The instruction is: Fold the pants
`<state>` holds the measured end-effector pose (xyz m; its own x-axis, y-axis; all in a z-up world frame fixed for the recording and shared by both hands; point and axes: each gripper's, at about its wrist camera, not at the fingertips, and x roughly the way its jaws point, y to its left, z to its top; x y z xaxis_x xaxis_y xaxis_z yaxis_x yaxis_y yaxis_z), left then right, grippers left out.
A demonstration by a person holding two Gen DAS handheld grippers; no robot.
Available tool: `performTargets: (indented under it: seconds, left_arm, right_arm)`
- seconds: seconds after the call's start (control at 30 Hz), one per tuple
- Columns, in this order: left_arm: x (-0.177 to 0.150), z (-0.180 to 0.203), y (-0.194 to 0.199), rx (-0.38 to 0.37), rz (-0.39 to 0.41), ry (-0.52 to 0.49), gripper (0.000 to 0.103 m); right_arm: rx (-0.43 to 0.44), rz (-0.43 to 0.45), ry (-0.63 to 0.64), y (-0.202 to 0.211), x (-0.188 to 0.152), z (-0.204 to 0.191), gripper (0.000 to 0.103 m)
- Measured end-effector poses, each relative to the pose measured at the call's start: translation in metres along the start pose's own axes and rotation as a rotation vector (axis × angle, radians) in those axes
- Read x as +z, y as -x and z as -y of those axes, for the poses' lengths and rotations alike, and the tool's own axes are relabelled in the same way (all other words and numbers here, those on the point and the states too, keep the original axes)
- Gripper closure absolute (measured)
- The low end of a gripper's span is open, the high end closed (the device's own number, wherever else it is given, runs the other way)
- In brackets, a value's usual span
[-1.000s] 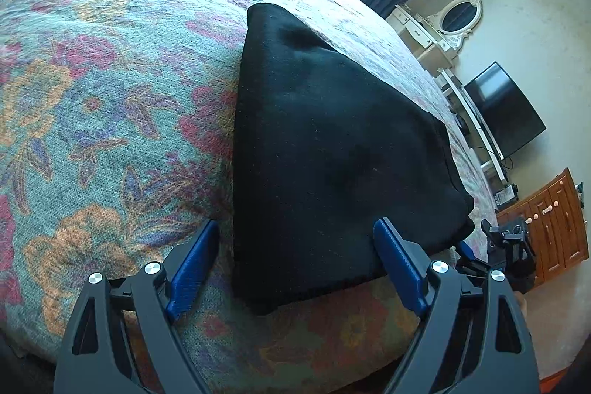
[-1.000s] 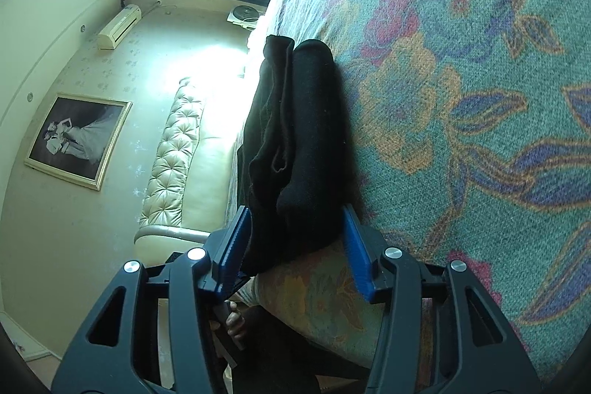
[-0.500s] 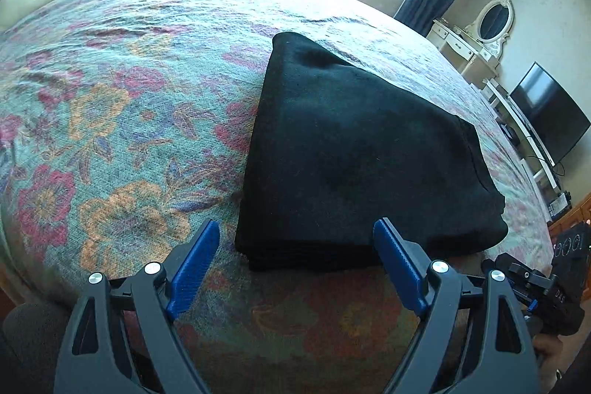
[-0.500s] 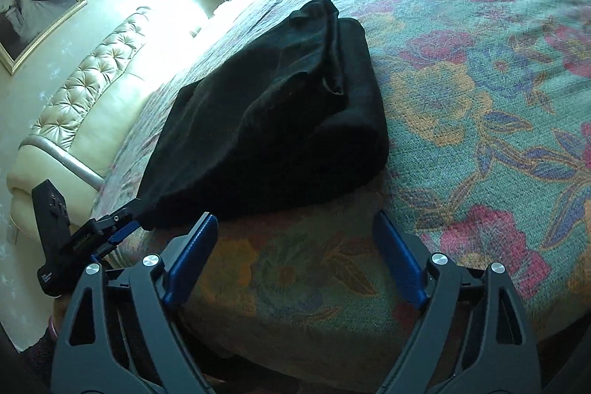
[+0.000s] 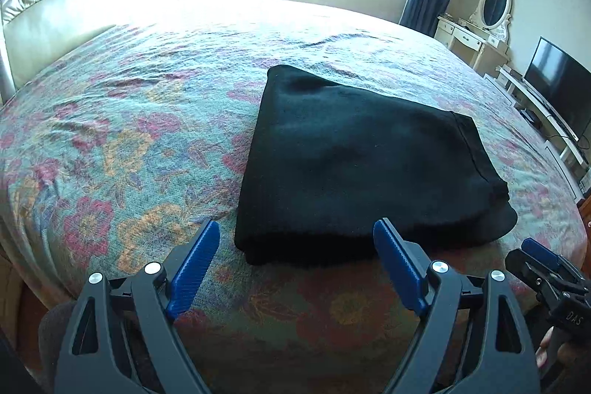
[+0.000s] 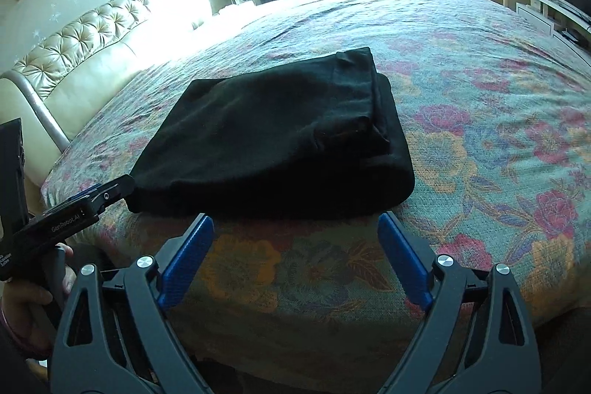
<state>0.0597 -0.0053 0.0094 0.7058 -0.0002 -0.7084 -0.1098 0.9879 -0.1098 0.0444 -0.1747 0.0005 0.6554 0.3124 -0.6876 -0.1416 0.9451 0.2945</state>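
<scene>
Both grippers backed off from pants [image 5: 354, 168]; right gripper [image 6: 295, 257] jaws opening, nothing between. Left gripper [image 5: 295, 264] released, empty. Pants folded, flat on bedspread [image 5: 110, 143] near front edge. Judgement: fold done; keep clear, don't snag stack.

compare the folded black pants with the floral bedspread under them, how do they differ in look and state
The pants are plain black with no pattern; the bedspread is a busy floral print in teal, red and orange. The pants are folded into a compact, layered bundle with stacked edges on the right side; the bedspread lies spread in one layer, lightly wrinkled. The pants cover only a small patch near the front edge; the bedspread covers the whole bed. Both are soft fabric, untouched by either gripper.
</scene>
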Motion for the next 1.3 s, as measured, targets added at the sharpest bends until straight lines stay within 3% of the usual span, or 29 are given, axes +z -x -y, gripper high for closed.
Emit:
performTargets:
  seconds: [0.3,0.6,0.8,1.3]
  left_arm:
    - [-0.003,0.014,0.014,0.024,0.031,-0.044,0.019]
    - [-0.007,0.025,0.016,0.029,-0.019,-0.023,0.019]
    - [-0.009,0.035,0.019,0.06,-0.003,-0.056,0.016]
    - [-0.01,0.039,0.023,0.047,0.02,-0.06,0.015]
  right_arm:
    - [0.007,-0.01,0.015,-0.001,-0.002,-0.009,0.013]
    - [0.005,0.004,0.014,0.005,0.0,-0.008,0.013]
    - [0.007,0.011,0.004,0.008,0.002,-0.006,0.013]
    - [0.012,0.005,-0.015,0.008,0.001,-0.001,0.013]
